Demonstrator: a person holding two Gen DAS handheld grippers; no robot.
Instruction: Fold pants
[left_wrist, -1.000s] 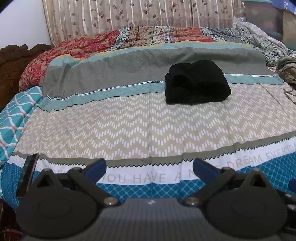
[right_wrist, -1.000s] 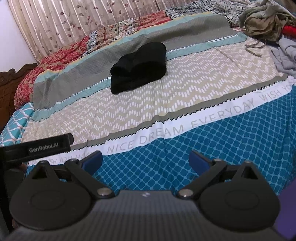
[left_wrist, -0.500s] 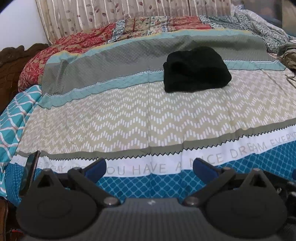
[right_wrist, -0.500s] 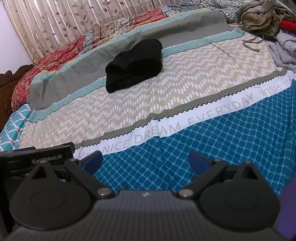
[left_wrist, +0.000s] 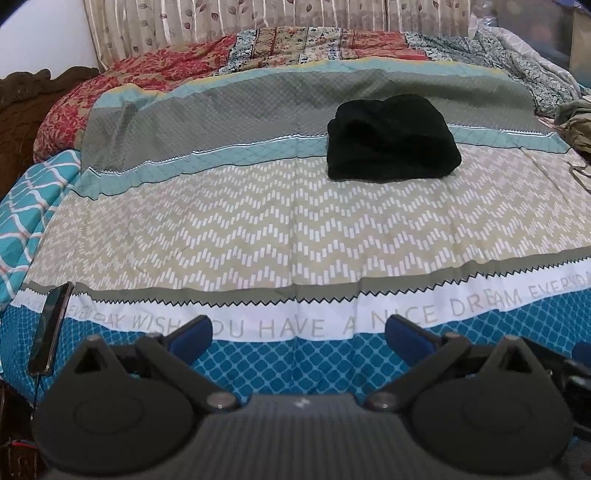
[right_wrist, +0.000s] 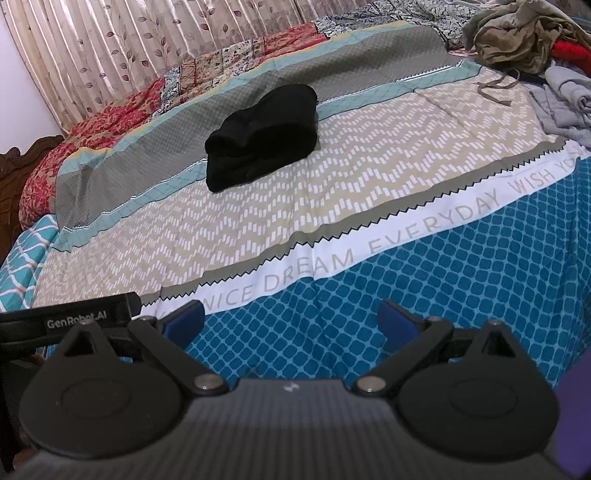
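The black pants (left_wrist: 393, 138) lie folded in a compact bundle on the bed, on the teal and beige bands of the bedspread; they also show in the right wrist view (right_wrist: 264, 134). My left gripper (left_wrist: 298, 334) is open and empty, low over the bed's near blue edge, far from the pants. My right gripper (right_wrist: 291, 319) is open and empty too, over the blue checked band. The left gripper's black body (right_wrist: 70, 319) shows at the left of the right wrist view.
A patterned bedspread (left_wrist: 258, 229) covers the bed. A phone (left_wrist: 51, 328) lies at the near left edge. A pile of loose clothes (right_wrist: 524, 37) sits at the far right, with grey garments (right_wrist: 565, 99) below it. Curtains (right_wrist: 110, 48) hang behind; a wooden headboard (left_wrist: 22, 107) is left.
Both grippers have drifted slightly, so the view shifted a little. The pants bundle has not moved. Both grippers stay open.
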